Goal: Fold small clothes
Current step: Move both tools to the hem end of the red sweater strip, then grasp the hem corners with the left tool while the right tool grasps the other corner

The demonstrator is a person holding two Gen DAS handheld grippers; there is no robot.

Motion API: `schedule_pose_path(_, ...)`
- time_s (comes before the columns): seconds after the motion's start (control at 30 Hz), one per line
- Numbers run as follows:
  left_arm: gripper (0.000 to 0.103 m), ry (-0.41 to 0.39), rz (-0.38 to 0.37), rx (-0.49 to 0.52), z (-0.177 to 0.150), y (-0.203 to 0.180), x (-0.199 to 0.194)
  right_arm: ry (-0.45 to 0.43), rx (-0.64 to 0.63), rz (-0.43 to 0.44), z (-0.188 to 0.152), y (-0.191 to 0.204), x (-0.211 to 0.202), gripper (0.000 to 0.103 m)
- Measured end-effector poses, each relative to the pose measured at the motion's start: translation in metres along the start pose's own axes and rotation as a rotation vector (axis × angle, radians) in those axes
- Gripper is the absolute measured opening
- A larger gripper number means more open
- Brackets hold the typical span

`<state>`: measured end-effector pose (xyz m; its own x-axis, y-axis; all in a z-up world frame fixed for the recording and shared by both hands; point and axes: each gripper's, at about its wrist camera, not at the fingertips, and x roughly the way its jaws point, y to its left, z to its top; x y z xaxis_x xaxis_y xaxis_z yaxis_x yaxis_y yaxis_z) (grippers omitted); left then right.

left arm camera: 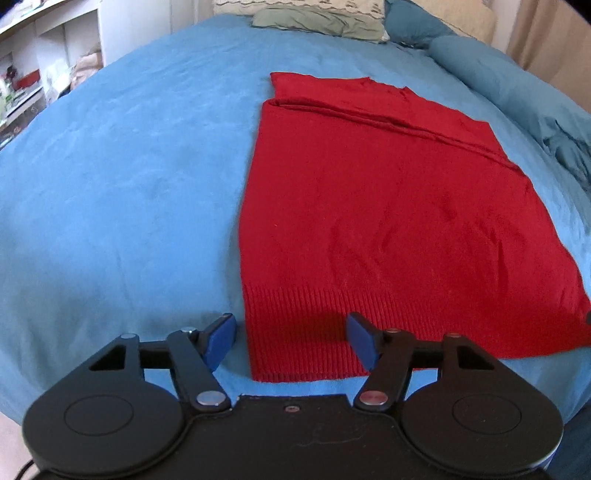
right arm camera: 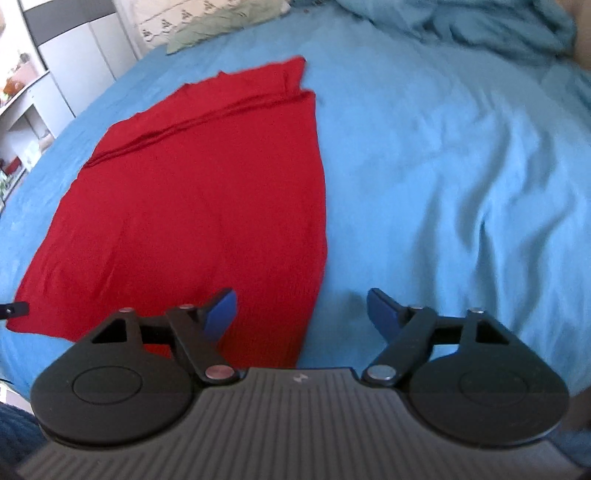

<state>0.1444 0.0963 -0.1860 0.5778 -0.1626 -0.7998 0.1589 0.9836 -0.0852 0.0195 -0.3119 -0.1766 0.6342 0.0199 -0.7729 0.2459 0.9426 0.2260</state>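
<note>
No legible text, brand, number or label was found in either view. Only mark: small pale lightning-like logo, no letters, stood on the ribbed grey body of the right gripper (right arm camera: 301, 317), approx 6 o'clock in the right wrist view. Faint scratch-like squiggle on the black body of the left gripper (left arm camera: 291, 341), approx 6 o'clock, wasn't readable.

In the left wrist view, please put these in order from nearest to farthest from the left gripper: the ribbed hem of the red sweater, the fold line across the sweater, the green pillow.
Seen from the open left gripper:
1. Ribbed hem of the red sweater, directly between the fingers, lowest in the picture.
2. Fold line, across the far part, running to the right.
3. Green pillow, at the head of the blue bed.
</note>
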Motion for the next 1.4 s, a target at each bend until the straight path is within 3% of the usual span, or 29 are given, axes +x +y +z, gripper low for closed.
schedule_pose_path(0.2,0.066,0.010,-0.010,-0.004,-0.005,0.005,0.002,0.015,-0.006,0.027,-0.017,0.004,0.001,0.079)
schedule_pose_path(0.37,0.064,0.027,-0.017,0.012,-0.010,0.001,0.001,0.037,-0.012,0.075,-0.017,0.011,0.004,0.062)
schedule_pose_path(0.6,0.062,0.042,-0.045,-0.019,-0.011,0.008,0.002,0.056,0.049,0.119,-0.017,0.005,0.010,0.061)
schedule_pose_path(0.7,0.050,0.050,-0.046,-0.011,-0.009,0.006,0.000,0.055,0.025,0.120,-0.016,0.009,0.010,0.048)
schedule_pose_path(0.77,0.032,0.056,-0.040,-0.021,-0.007,0.008,0.000,0.056,0.011,0.125,-0.014,0.012,0.010,0.034)
schedule_pose_path(0.87,0.009,0.063,-0.050,-0.047,-0.005,0.012,-0.003,0.051,0.015,0.120,-0.012,0.012,0.011,0.025)
schedule_pose_path(1.03,0.006,0.054,-0.047,-0.058,0.001,0.010,-0.014,0.015,0.023,0.119,-0.009,0.010,0.001,0.023)
schedule_pose_path(1.27,0.006,-0.088,-0.091,-0.092,0.038,0.011,-0.066,-0.083,0.055,0.183,0.031,0.005,-0.038,0.023)
schedule_pose_path(1.4,0.006,-0.186,-0.108,-0.094,0.084,0.009,-0.083,-0.162,0.033,0.223,0.073,0.012,-0.058,0.022)
